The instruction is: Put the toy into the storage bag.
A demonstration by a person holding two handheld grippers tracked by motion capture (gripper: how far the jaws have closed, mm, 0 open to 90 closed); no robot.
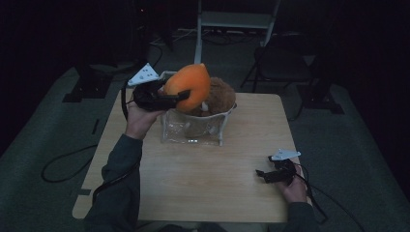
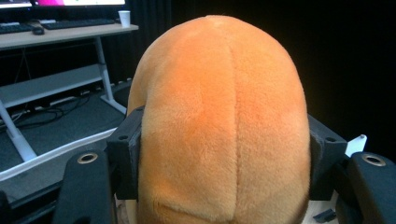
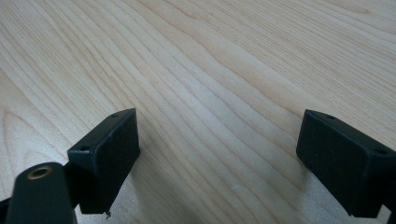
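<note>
An orange plush toy (image 1: 189, 86) hangs above a clear plastic bin (image 1: 193, 130) at the table's far middle. My left gripper (image 1: 178, 95) is shut on it from the left; in the left gripper view the orange plush toy (image 2: 224, 126) bulges between both black pads (image 2: 128, 154), which press into its sides. A brown plush toy (image 1: 220, 95) sits in the bin just right of the orange one. My right gripper (image 1: 261, 174) rests low near the table's right front edge, jaws wide apart over bare wood (image 3: 219, 154) with nothing between them.
The light wooden table (image 1: 203, 179) stands on grey carpet. Behind it are a white desk frame (image 1: 232, 21), a dark chair (image 1: 283, 63) and stand bases at both sides. Cables trail from both grippers across the floor.
</note>
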